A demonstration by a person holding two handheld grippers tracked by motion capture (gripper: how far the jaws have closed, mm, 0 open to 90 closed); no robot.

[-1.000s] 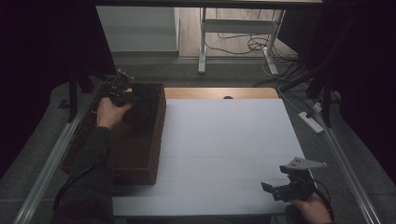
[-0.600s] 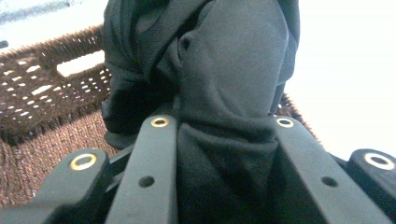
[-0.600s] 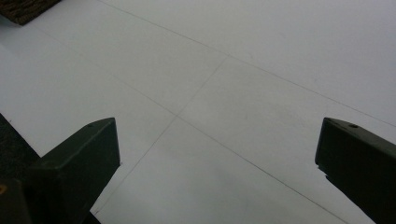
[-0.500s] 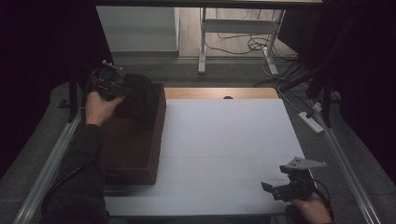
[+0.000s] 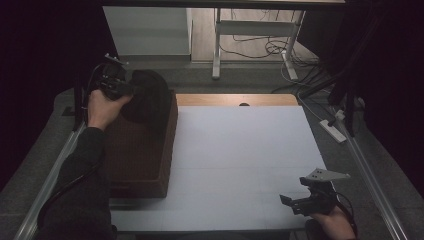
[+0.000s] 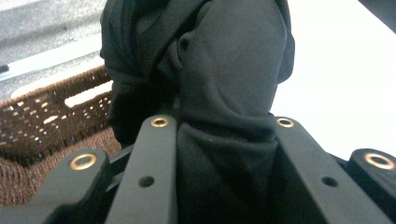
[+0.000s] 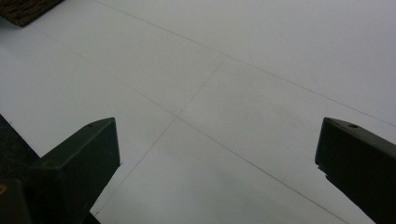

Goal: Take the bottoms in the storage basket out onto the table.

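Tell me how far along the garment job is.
Done: the left gripper is shut on the black garment, which hangs partly above the wicker basket. In hand: lifting it out. Left: laying it on the white table, likely; the right gripper waits with jaws open.

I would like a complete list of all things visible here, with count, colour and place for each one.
black cloth garment: one, black, held above the basket's far end
woven wicker basket: one, brown, left side of the table
white table top: one, white, centre
power strip: one, white, on the floor, right of the table
left gripper: one, black, shut on the garment
right gripper: one, black, open, low over the near right corner
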